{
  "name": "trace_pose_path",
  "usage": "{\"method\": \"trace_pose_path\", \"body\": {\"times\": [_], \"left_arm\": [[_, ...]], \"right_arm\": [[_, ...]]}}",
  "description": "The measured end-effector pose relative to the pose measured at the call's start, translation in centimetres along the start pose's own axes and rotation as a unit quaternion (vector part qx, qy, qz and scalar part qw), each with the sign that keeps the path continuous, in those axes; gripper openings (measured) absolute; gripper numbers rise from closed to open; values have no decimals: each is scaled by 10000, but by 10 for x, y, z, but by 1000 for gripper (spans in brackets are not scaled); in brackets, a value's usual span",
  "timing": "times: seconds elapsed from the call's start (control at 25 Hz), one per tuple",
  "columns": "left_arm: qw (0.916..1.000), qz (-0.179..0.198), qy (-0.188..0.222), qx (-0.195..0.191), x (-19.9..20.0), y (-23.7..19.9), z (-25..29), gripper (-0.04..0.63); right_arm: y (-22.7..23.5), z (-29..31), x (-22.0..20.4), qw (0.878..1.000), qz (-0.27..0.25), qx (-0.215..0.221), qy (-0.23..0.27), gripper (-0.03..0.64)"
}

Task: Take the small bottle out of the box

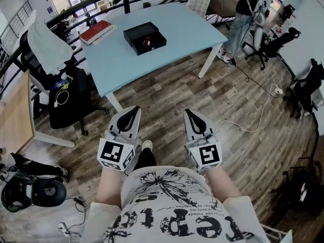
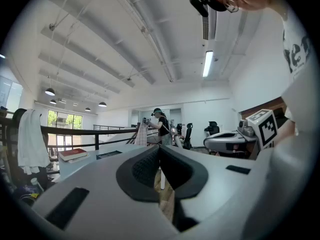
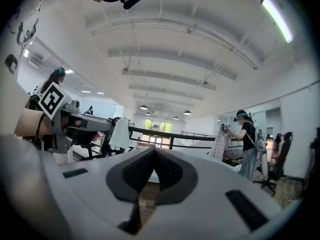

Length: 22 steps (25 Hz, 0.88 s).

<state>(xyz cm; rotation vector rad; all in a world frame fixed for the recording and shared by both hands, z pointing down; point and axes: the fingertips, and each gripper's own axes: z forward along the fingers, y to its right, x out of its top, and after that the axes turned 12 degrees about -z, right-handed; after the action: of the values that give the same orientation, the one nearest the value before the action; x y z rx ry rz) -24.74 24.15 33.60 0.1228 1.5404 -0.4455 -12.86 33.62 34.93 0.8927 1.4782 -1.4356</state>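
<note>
An open black box (image 1: 145,38) lies on the light blue table (image 1: 177,52), far ahead of me. A small red bottle (image 1: 147,41) rests inside it. Both grippers hang close to my body over the wooden floor, well short of the table. My left gripper (image 1: 133,109) is shut with nothing between its jaws, its tips meeting in the left gripper view (image 2: 159,149). My right gripper (image 1: 188,112) is likewise shut and empty, its jaws touching in the right gripper view (image 3: 153,150). The box (image 2: 111,154) shows low and distant beyond the left jaws.
A red book (image 1: 96,32) lies at the table's left end. Beside the table stands a black office chair (image 1: 68,97), and a white cloth (image 1: 48,47) is draped behind it. A wooden desk (image 1: 15,115) is at my left. Another person (image 1: 243,9) stands at the back right. A cable (image 1: 258,120) trails on the floor.
</note>
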Motion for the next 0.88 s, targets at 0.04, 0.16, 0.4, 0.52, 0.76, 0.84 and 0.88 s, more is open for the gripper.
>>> {"method": "trace_pose_path", "body": {"times": [0.04,0.16,0.4,0.52,0.76,0.84,0.88], "left_arm": [[10000,-9,-12,-22,-1,1,1,20],[10000,-20,-34,-63,-1,0,3,20],[9999,-91,-84,-35,-5,-10,11,18],[9998,-124,-135,-38,-8,-16,18,20],[9996,-162,-246,-59,-12,-42,45,20],[9995,-163,-265,-93,-11,-56,58,20],[9995,-148,-266,-124,-9,-63,65,20]], "right_arm": [[1,0,0,10000,11,-11,-1,8],[2,2,-1,10000,23,-36,10,8],[2,13,-9,9999,112,-11,-63,8],[6,21,-13,9996,274,-35,-64,8],[14,53,-25,9992,380,2,-146,9],[15,71,-29,9991,385,-2,-193,9],[16,81,-30,9991,381,-13,-208,9]]}}
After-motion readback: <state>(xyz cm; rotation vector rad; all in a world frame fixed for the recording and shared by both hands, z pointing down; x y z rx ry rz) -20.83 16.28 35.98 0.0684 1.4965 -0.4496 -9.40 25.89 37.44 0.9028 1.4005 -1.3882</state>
